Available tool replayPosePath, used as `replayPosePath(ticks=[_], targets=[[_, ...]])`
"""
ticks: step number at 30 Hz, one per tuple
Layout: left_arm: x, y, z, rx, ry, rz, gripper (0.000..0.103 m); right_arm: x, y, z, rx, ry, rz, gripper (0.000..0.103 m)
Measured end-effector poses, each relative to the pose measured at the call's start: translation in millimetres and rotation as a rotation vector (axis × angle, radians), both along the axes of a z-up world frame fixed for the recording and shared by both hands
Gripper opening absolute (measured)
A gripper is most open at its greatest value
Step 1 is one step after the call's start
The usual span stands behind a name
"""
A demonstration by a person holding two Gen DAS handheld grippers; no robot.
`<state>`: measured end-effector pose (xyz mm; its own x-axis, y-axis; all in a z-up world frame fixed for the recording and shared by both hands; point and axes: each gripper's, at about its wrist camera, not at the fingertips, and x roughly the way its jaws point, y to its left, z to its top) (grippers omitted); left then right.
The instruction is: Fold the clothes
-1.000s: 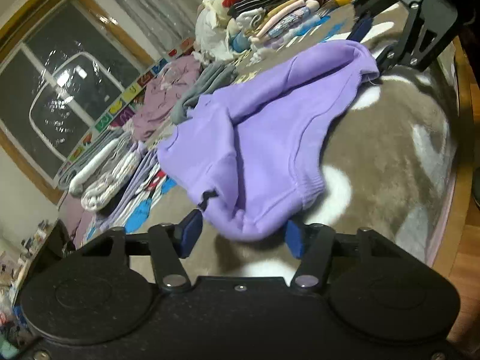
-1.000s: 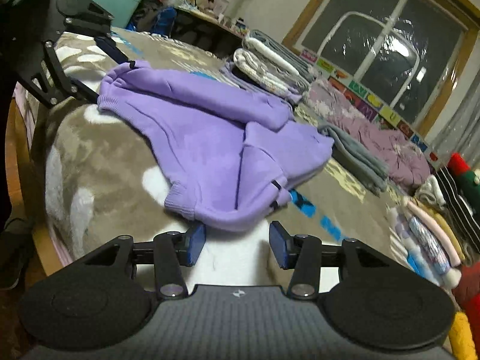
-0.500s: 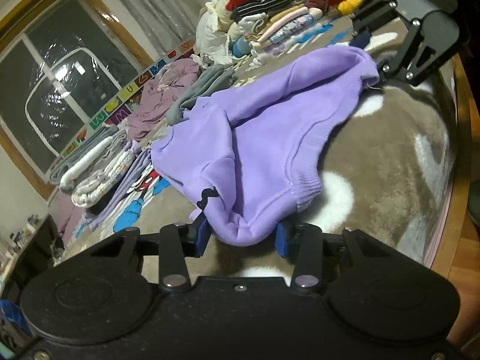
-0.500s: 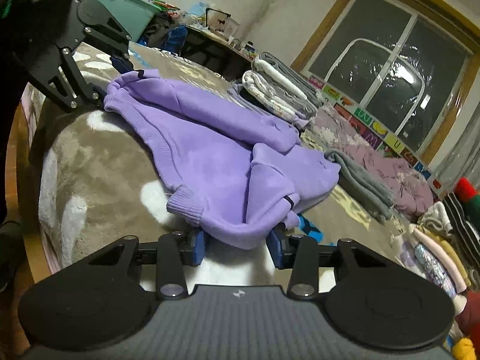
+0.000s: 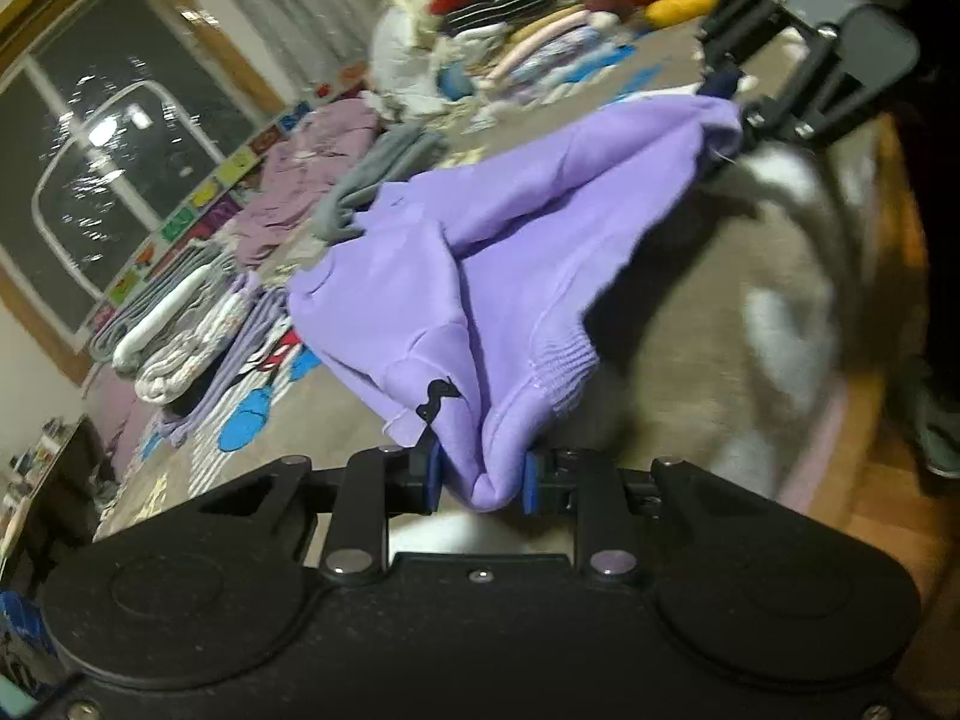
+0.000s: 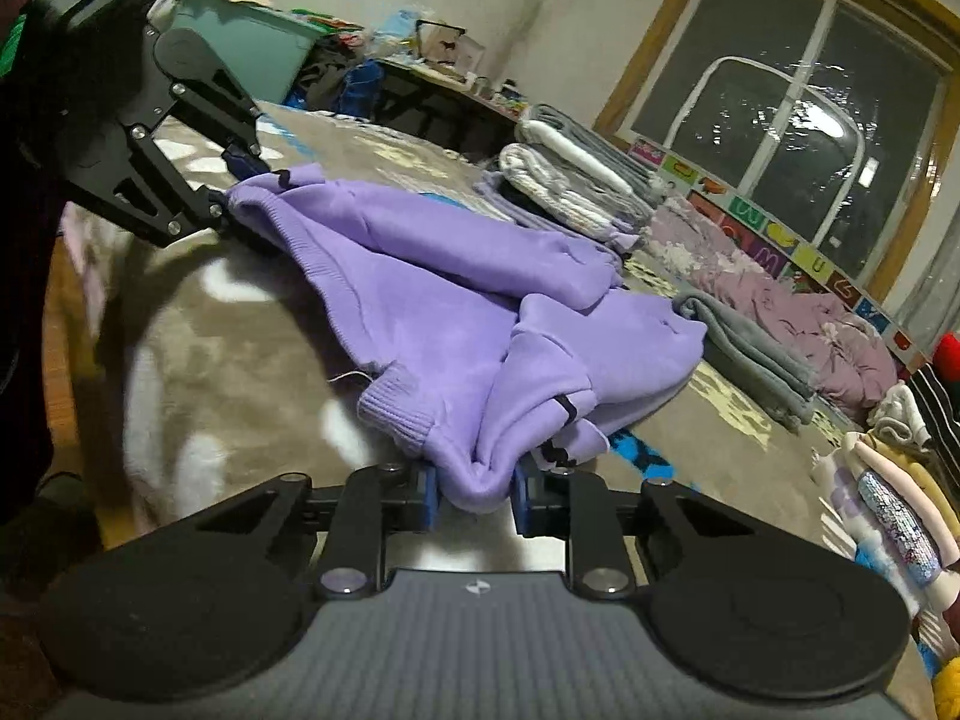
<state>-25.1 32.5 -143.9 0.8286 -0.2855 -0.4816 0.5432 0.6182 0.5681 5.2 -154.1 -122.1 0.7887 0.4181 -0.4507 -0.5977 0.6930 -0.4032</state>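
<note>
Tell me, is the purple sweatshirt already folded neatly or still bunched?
Still bunched. The purple sweatshirt lies in loose, uneven layers on the blanket, with the left gripper and right gripper each shut on an end.

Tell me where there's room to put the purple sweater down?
Bare blanket lies between the purple sweater and the bed's near edge. It's crowded beyond: grey garment, folded stack by the window, colourful pile.

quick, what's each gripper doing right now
Left gripper: closed on a corner of the purple sweatshirt.
Right gripper: closed on the sweatshirt's other corner.
</note>
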Motion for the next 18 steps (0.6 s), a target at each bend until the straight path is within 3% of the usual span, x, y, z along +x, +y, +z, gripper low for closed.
replayPosePath(ticks=[6,12,18], targets=[[-27.1,9.1,32.0,-0.123,-0.005,-0.036,0.023,-47.9,-14.5,30.8,0.049,-0.044,0.002,0.024],[-3.4,33.6,66.6,-0.433,0.015,-0.012,0.023,-47.1,-32.2,59.5,0.2,-0.091,-0.028,0.024],[44.4,52.0,86.2,-0.688,0.097,0.001,0.023,-14.1,-49.8,74.0,0.393,-0.059,-0.049,0.024]])
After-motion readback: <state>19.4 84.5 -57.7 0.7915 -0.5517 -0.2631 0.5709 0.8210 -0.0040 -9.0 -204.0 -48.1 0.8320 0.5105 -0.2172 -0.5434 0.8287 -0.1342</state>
